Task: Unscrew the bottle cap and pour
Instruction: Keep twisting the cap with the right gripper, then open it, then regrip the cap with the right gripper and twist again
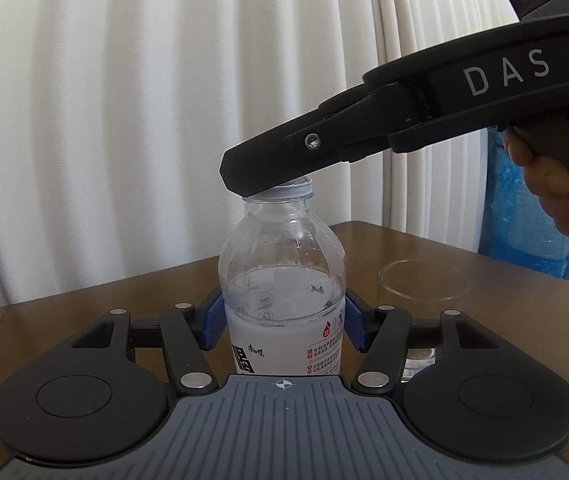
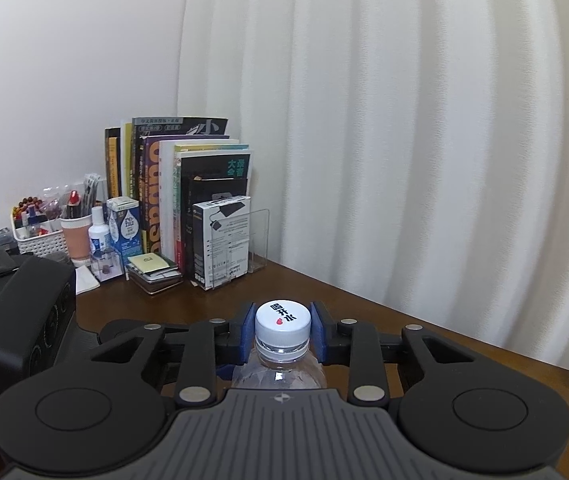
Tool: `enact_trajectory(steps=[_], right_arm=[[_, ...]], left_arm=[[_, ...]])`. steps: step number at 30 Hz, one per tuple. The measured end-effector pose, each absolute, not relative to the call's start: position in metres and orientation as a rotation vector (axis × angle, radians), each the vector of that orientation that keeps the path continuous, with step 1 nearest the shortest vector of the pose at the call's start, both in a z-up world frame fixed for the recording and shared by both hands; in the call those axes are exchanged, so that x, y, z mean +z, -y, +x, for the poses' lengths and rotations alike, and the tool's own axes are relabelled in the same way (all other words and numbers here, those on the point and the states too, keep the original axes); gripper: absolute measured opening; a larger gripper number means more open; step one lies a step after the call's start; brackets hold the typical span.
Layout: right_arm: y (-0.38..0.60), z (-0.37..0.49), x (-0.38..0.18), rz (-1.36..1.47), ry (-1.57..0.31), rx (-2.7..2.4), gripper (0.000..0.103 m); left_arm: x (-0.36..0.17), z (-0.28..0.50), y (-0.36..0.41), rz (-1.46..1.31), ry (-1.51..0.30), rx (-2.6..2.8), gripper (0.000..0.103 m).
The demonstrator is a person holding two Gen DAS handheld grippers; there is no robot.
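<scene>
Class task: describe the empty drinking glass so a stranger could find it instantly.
Start at the brown wooden table. The water bottle stands there, gripped by the left tongs; the clear glass stands just right of it. It alone is open-topped and unlabelled.

One bottle (image 1: 282, 292) with one white cap (image 2: 282, 319), near the table's (image 2: 364, 312) front edge. One empty glass (image 1: 422, 284) beside it. Two grippers: left gripper (image 1: 282, 326), right gripper (image 2: 283, 332). At the far left corner: one row of books (image 2: 182, 184), count unclear; two cartons (image 2: 222, 240); one white basket (image 2: 40, 238); one pink cup (image 2: 75, 238); one small white bottle (image 2: 97, 234).
</scene>
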State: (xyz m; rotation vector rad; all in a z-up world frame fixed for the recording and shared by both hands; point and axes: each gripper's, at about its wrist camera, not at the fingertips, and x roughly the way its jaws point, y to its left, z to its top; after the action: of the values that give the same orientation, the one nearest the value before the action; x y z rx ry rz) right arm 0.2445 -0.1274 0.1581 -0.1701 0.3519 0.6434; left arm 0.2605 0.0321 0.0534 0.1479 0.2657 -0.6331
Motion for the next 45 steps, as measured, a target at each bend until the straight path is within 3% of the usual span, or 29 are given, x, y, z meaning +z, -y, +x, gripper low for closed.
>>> enact_trajectory(steps=[31, 35, 38, 41, 45], right_arm=[[0.159, 0.275, 0.165, -0.147, -0.374, 0.928, 0.035], [0.157, 0.268, 0.165, -0.164, -0.345, 0.867, 0.055], [0.154, 0.257, 0.164, -0.160, -0.309, 0.818, 0.060], [0.143, 0.234, 0.160, -0.178, -0.231, 0.717, 0.078], [0.131, 0.222, 0.154, -0.159, -0.211, 0.632, 0.080]], left_arm=[[0.054, 0.261, -0.039, 0.159, -0.256, -0.673, 0.059], [0.055, 0.262, -0.034, 0.159, -0.256, -0.671, 0.059], [0.054, 0.262, -0.032, 0.159, -0.257, -0.669, 0.059], [0.053, 0.262, -0.033, 0.156, -0.257, -0.667, 0.059], [0.053, 0.263, -0.032, 0.153, -0.257, -0.664, 0.059]])
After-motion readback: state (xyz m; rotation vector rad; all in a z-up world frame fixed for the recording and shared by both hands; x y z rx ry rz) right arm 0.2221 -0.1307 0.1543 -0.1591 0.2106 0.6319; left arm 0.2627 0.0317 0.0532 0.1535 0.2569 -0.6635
